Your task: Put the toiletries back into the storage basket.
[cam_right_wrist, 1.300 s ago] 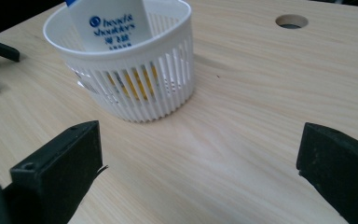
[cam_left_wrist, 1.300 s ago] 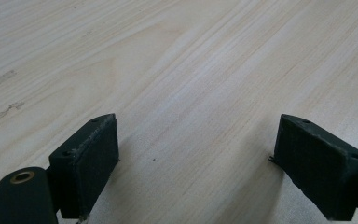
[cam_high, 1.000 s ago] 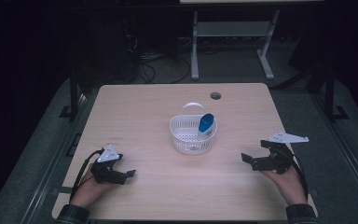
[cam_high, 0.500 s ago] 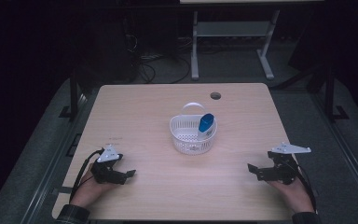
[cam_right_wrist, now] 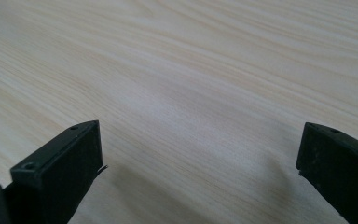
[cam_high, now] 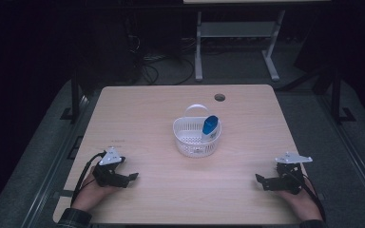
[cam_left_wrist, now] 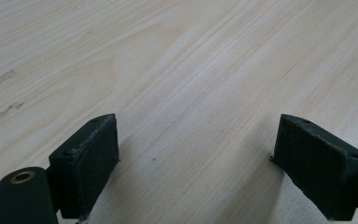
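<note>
Looking down from the high view, the camera shows a white basket [cam_high: 196,137] at the middle of the table [cam_high: 138,109], with a blue bottle [cam_high: 210,126] standing tilted inside it against the right wall. A thin hoop handle rises at the basket's far rim. The left gripper [cam_high: 132,177] rests near the front left corner and the right gripper [cam_high: 259,179] near the front right, both well apart from the basket, each empty.

In the left gripper view, the two black jaws stand wide apart over bare wood, nothing between them.

In the right gripper view, the jaws are likewise spread, with only wood grain ahead.

The basket looks like light, perforated plastic: stiff enough to lift but likely to flex at the rim, and apt to slide on the smooth top. The handle or the near wall seems the best hold. The bottle looks small, light and smooth; a grip across its upper body, which stands above the rim, should serve.
</note>
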`<action>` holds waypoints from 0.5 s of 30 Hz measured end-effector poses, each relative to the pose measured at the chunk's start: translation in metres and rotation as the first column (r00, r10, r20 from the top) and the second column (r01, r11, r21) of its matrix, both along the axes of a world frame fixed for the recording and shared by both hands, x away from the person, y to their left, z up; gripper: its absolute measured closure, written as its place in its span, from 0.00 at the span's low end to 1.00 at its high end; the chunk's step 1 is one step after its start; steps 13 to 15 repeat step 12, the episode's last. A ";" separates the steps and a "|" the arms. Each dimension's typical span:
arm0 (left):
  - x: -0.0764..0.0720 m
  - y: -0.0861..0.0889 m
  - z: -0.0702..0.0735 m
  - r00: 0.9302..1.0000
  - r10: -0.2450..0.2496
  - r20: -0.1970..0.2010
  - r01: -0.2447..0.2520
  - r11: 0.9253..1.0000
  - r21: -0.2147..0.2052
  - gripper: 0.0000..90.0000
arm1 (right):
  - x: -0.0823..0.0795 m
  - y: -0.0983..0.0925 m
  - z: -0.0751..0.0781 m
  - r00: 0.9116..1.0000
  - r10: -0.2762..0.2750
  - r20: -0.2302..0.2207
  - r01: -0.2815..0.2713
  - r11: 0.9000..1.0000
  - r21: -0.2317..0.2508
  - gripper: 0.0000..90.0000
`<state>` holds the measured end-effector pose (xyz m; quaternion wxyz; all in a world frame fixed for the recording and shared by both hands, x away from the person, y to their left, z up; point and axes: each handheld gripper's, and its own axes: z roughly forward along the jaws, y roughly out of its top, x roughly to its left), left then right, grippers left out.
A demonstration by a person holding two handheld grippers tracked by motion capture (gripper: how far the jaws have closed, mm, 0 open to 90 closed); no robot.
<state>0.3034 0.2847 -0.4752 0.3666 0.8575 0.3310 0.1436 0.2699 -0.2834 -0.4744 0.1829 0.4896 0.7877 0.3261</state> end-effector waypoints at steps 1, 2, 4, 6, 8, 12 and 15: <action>0.000 0.000 0.000 1.000 0.000 0.000 0.000 1.000 0.001 0.15 | 0.000 0.001 -0.001 1.000 -0.002 -0.003 0.002 1.000 -0.012 0.00; 0.000 0.000 0.000 1.000 0.000 0.000 0.000 1.000 0.001 0.15 | 0.001 0.001 -0.003 1.000 -0.004 -0.009 0.004 1.000 -0.022 0.00; 0.000 0.000 0.000 1.000 0.000 0.000 0.000 1.000 0.000 0.15 | 0.001 0.002 -0.005 1.000 -0.005 -0.023 0.005 1.000 -0.026 0.00; 0.000 0.000 0.000 1.000 0.000 0.000 0.000 1.000 0.001 0.15 | 0.001 0.002 -0.006 1.000 -0.004 -0.025 0.004 1.000 -0.020 0.00; 0.000 0.000 0.000 1.000 0.000 0.000 0.000 1.000 0.001 0.15 | 0.001 0.002 -0.006 1.000 -0.005 -0.023 0.004 1.000 -0.020 0.00; 0.000 0.000 0.000 1.000 0.000 0.000 0.000 1.000 0.000 0.15 | 0.001 0.002 -0.006 1.000 -0.004 -0.018 0.003 1.000 -0.018 0.00; 0.000 0.000 0.000 1.000 0.000 0.000 0.000 1.000 0.000 0.15 | 0.001 0.002 -0.006 1.000 -0.004 -0.018 0.003 1.000 -0.018 0.00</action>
